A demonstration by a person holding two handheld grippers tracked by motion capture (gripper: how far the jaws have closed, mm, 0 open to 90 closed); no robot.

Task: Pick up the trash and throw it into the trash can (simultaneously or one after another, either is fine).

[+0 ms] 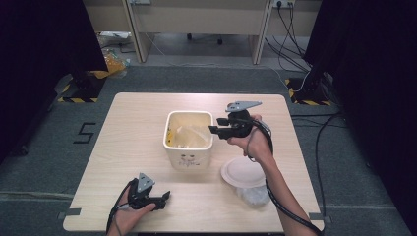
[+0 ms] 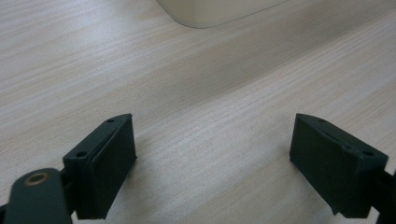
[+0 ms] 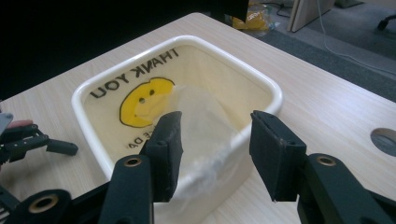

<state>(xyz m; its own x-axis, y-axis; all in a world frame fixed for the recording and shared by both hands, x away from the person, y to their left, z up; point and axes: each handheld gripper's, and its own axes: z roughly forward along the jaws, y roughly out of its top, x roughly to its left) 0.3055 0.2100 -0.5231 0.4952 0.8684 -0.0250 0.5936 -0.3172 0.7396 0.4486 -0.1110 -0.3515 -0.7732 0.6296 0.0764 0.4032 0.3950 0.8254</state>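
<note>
A white square bin (image 1: 189, 157) stands mid-table, lined with a pale bag printed "THANK YOU" and a yellow smiley (image 3: 142, 100). A crumpled translucent sheet (image 3: 205, 126) lies inside it. My right gripper (image 1: 216, 129) hovers at the bin's right rim and points left over the opening. In the right gripper view its jaws stand apart (image 3: 217, 123) above the sheet, with the pads clear of it. My left gripper (image 1: 164, 197) rests low near the table's front edge, left of centre. Its jaws are wide open (image 2: 212, 135) over bare wood, with the bin's base (image 2: 210, 11) ahead.
A white round plate (image 1: 242, 172) lies right of the bin, and a clear crumpled plastic bag (image 1: 253, 195) sits in front of it near the table's edge. Black stands and cables flank the table on the floor. A yellow bag (image 1: 114, 61) lies on the floor at the far left.
</note>
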